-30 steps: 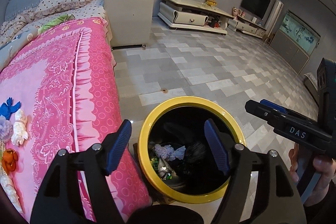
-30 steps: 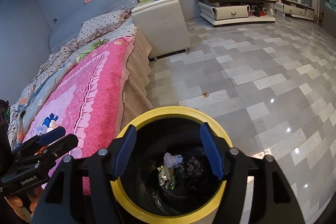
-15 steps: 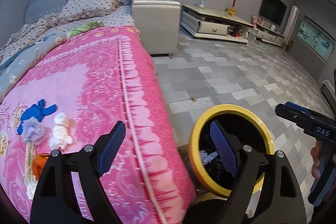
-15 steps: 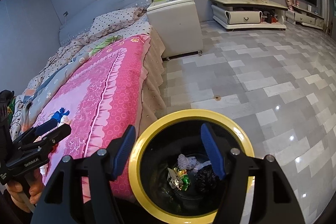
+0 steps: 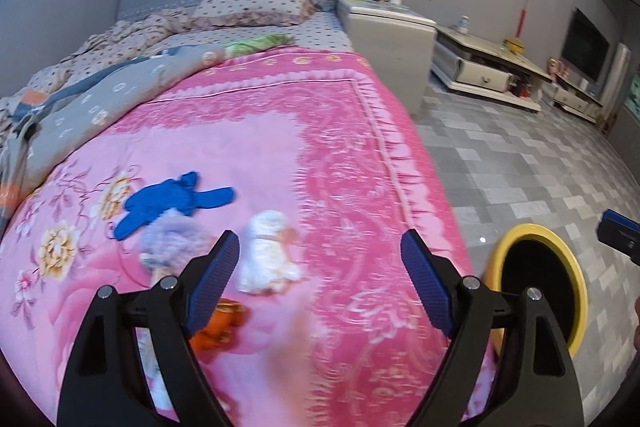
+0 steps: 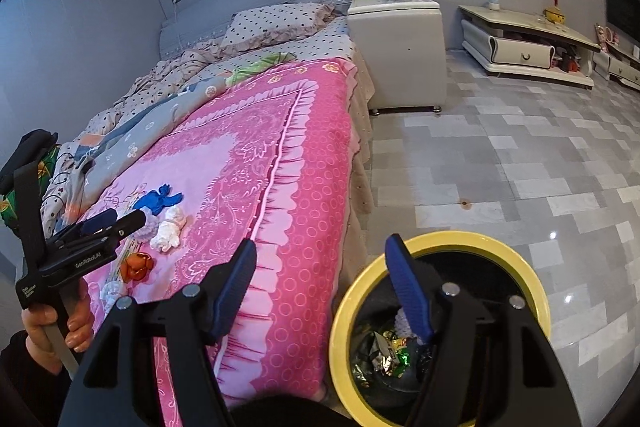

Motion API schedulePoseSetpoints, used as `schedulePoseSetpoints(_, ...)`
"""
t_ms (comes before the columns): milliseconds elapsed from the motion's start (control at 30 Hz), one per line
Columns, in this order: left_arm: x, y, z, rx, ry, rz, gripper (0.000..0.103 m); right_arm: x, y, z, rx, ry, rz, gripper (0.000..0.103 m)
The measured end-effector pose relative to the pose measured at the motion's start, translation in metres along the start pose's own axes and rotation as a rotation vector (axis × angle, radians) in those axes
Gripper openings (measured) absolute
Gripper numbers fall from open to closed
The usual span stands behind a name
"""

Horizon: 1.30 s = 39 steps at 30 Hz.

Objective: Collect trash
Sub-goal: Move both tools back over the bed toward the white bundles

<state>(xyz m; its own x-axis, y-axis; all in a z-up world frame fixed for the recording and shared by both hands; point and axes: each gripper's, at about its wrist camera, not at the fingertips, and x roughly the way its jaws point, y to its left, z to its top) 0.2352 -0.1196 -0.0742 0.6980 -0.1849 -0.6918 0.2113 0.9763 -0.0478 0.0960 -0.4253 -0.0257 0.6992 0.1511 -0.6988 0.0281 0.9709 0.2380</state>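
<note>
Trash bin (image 6: 440, 319): round, yellow rim, black inside, upright on the floor just beside the bed's corner. Inside at the bottom: crumpled foil wrappers (image 6: 386, 355), shiny gold/green, plus a pale wad.

On the bed, all well apart from the bin:
- blue glove (image 5: 172, 201), lying flat and crumpled, farthest from the bin
- purple fuzzy wad (image 5: 174, 241), touching the glove's near edge
- white crumpled wad (image 5: 266, 259), on the side of the purple one nearer the bin
- orange piece (image 5: 218, 327), nearer the foot of the bed, blurred, possibly a wrapper.
</note>
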Motion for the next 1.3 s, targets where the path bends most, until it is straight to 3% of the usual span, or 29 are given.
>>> schedulePoseSetpoints(300, 0.031, 0.068, 0.005, -0.057, 0.034, 0.126, 0.079, 0.036, 0.053, 0.011, -0.069, 0.032, 0.089, 0.064)
schedulePoseSetpoints(600, 0.062, 0.105, 0.001, -0.075, 0.084, 0.174, 0.079, 0.080, 0.105, 0.013, -0.141, 0.105, 0.154, 0.064)
schedulePoseSetpoints(967, 0.090, 0.134, -0.004, -0.111, 0.137, 0.180, 0.077, 0.137, 0.160, 0.004, -0.222, 0.207, 0.213, 0.064)
schedulePoseSetpoints(1300, 0.109, 0.150, -0.005, -0.139, 0.171, 0.138, 0.059, 0.182, 0.195, 0.003, -0.259, 0.278, 0.237, 0.064)
